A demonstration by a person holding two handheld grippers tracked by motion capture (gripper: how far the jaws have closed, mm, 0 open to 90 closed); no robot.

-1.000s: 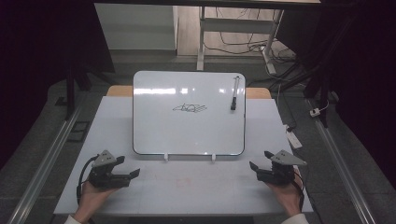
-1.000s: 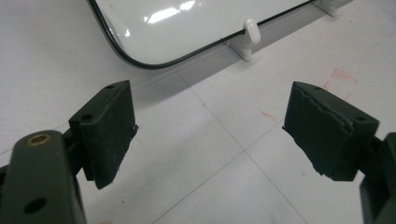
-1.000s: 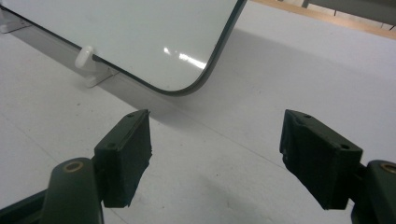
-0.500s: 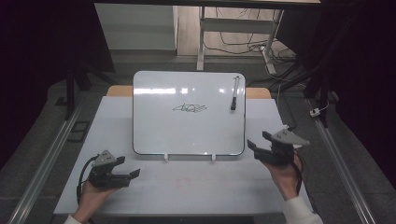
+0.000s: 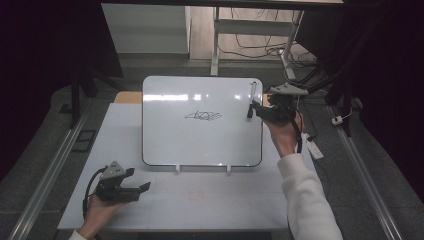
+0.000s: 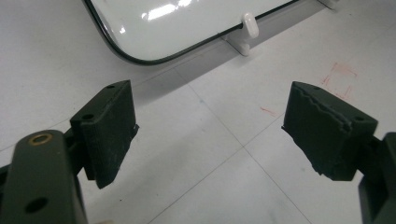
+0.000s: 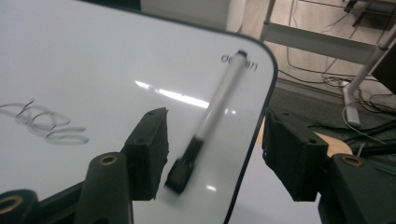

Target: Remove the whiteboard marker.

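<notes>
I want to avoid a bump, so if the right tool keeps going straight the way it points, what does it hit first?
Most likely the marker lying on the whiteboard. The right tool points at it with its jaws apart on either side of the marker's dark end, not pressing on it. Depth is unclear, so the gap is hard to judge.

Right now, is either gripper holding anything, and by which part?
Nothing is held. The right gripper has its jaws open around the marker's dark lower end, pads not touching. The left gripper is open.
</notes>
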